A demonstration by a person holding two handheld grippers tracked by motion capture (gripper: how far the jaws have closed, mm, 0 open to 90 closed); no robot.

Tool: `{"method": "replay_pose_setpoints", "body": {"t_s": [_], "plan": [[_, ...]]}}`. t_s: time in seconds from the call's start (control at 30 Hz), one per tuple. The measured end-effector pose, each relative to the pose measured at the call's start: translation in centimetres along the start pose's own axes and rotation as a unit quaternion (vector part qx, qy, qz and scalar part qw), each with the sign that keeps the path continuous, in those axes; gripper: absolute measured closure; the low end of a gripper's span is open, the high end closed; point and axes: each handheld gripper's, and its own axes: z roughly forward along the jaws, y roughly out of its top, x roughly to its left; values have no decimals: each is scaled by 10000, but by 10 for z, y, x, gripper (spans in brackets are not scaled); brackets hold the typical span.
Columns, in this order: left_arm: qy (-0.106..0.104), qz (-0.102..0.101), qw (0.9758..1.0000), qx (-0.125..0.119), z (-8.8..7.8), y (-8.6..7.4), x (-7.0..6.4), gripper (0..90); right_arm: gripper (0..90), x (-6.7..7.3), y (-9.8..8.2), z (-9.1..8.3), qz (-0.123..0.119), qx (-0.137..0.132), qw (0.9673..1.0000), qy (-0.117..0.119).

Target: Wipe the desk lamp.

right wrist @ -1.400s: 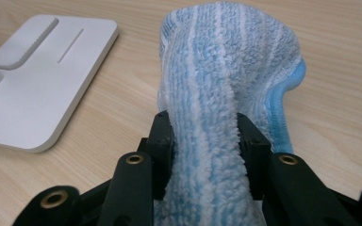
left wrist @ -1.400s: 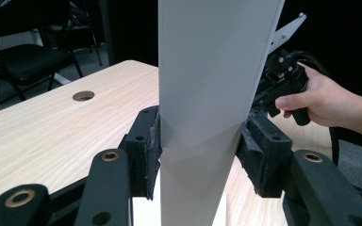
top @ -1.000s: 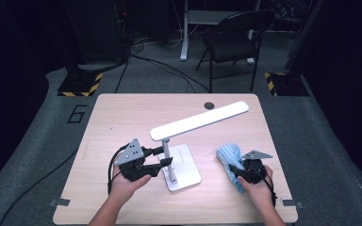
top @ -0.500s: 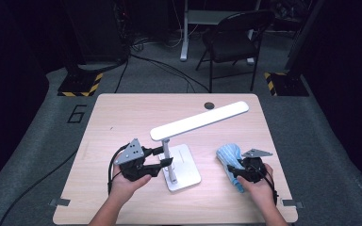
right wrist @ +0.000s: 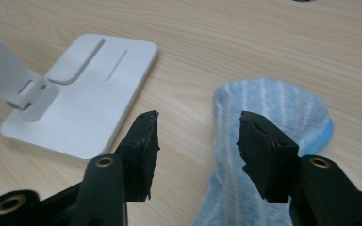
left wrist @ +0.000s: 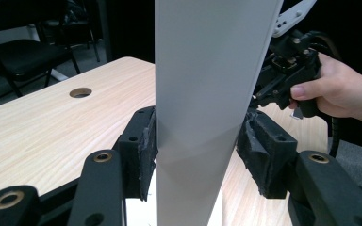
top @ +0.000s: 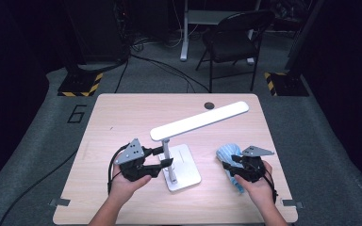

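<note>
Left gripper point(top: 162, 157) clamps the desk lamp's post point(left wrist: 202, 117) between its 2 jaws; right gripper point(right wrist: 195, 129) hangs spread above the blue sock point(right wrist: 268, 108).

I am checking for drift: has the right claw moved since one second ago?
No. The right claw stays over the blue sock, same spot relative to the table's right edge.

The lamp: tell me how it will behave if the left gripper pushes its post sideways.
The lamp would probably tip rather than slide: its long head overhangs far beyond the small flat base. The post looks rigid, a flat white bar squeezed between the left gripper fingers, so it likely won't flex. Its smooth finish may slip.
</note>
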Motion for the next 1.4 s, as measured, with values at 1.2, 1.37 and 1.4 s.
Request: {"method": "replay_pose_setpoints", "body": {"t_s": [1.2,1.37,1.4], "plan": [[-180,-159,9997,64,0,-2,-2,402,446,96,2,61,-803,76,9913,1036],[-154,-205,9996,109,0,-2,-3,404,439,105,-1,70,-904,167,9890,1160],[-149,-213,9996,114,0,-2,-2,406,440,107,-2,72,-902,148,9887,1190]]}}
